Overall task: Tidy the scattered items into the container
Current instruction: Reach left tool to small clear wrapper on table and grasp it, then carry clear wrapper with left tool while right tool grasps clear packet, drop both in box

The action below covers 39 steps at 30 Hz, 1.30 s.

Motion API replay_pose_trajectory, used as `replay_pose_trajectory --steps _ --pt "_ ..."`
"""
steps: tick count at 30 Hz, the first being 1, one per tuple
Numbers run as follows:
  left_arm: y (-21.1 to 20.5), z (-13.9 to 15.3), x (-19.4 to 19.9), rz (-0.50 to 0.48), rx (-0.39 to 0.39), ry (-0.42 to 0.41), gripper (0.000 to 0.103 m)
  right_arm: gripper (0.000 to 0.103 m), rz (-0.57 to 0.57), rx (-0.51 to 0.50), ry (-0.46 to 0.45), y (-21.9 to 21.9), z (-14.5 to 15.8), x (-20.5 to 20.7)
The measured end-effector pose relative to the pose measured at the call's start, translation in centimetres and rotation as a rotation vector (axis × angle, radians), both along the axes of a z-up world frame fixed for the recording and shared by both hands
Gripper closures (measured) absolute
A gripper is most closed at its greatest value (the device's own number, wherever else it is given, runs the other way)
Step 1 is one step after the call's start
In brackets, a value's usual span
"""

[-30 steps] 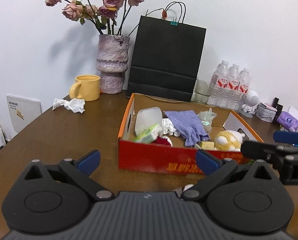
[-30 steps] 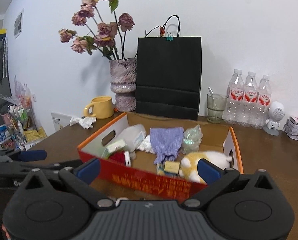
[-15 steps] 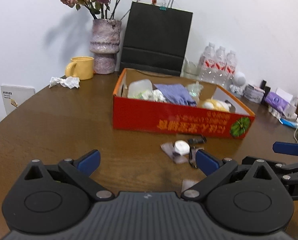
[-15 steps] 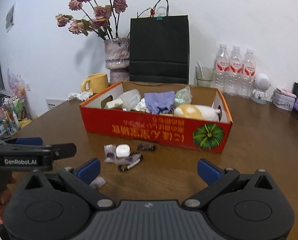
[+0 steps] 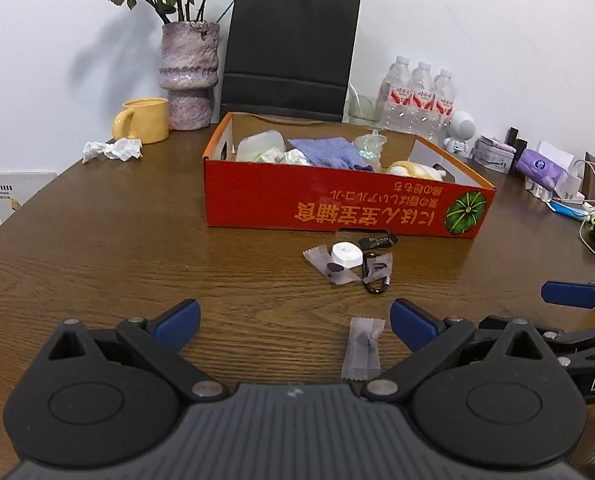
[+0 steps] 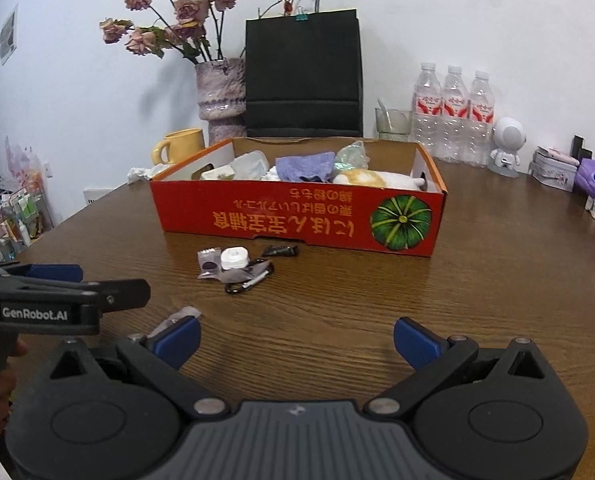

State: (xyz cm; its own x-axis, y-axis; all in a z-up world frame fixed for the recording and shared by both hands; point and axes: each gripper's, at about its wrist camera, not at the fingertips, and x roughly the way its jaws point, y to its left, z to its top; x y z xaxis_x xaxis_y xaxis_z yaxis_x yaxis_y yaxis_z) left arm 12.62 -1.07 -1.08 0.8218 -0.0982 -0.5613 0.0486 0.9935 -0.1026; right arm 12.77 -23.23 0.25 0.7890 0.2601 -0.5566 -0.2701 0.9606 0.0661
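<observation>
A red cardboard box [image 5: 337, 208] [image 6: 297, 216] holds a purple cloth, a plastic tub and a plush toy. In front of it lie a white round cap [image 5: 346, 255] [image 6: 234, 258], clear sachets [image 5: 329, 268], a black carabiner [image 5: 375, 280] [image 6: 243, 285] and a small dark packet [image 5: 377, 242] [image 6: 280, 251]. One more clear sachet [image 5: 362, 348] [image 6: 179, 316] lies close to my left gripper [image 5: 293, 320], which is open and empty. My right gripper [image 6: 295, 340] is open too, back from the pile.
A crumpled tissue [image 5: 113, 149], yellow mug [image 5: 141, 125], vase of dried roses [image 5: 188, 76] and black paper bag [image 5: 289, 52] stand behind the box. Water bottles [image 5: 417, 96], a small white robot figure [image 6: 507, 146], tissue packs and cables sit at the right.
Both grippers have drawn back from over the box and dropped lower. The small items in front of the box have come into view. Both stay open.
</observation>
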Motion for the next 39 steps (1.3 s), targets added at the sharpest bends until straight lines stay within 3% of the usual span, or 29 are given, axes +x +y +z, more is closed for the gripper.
replay_pose_trajectory --steps 8,14,18,19,21,24,25,35,39 --pt "-1.1 -0.3 1.1 -0.057 0.013 0.027 0.000 0.002 0.011 -0.001 0.035 -0.6 -0.7 0.8" --pt "-2.6 -1.1 2.0 -0.100 0.075 0.066 0.000 0.003 -0.021 0.008 0.049 -1.7 -0.9 1.2" --pt "-3.3 -1.6 2.5 -0.113 0.106 0.089 0.021 0.003 -0.038 0.009 0.054 -2.2 -1.0 1.5" --pt "-3.5 -1.7 2.5 -0.121 0.115 0.098 0.032 0.003 -0.038 0.010 0.057 -2.2 -1.1 1.6" --pt "-3.8 -1.9 2.4 -0.136 0.139 0.099 0.043 0.003 -0.036 0.018 0.065 -2.3 -1.1 1.8" --pt "-3.9 -1.6 2.2 -0.157 0.132 0.104 0.078 0.003 -0.027 0.021 0.075 -2.3 -1.2 2.0" --pt "-3.8 -1.6 2.2 -0.154 0.136 0.105 0.083 0.003 -0.023 0.020 0.078 -2.1 -1.2 2.1" --pt "-2.1 -1.3 2.5 -0.125 0.091 0.089 0.084 0.004 0.039 -0.002 0.086 0.2 -0.7 3.9" --pt "-0.8 -0.6 3.2 -0.115 0.056 0.059 0.084 0.019 0.073 -0.013 0.092 2.0 -0.2 5.7"
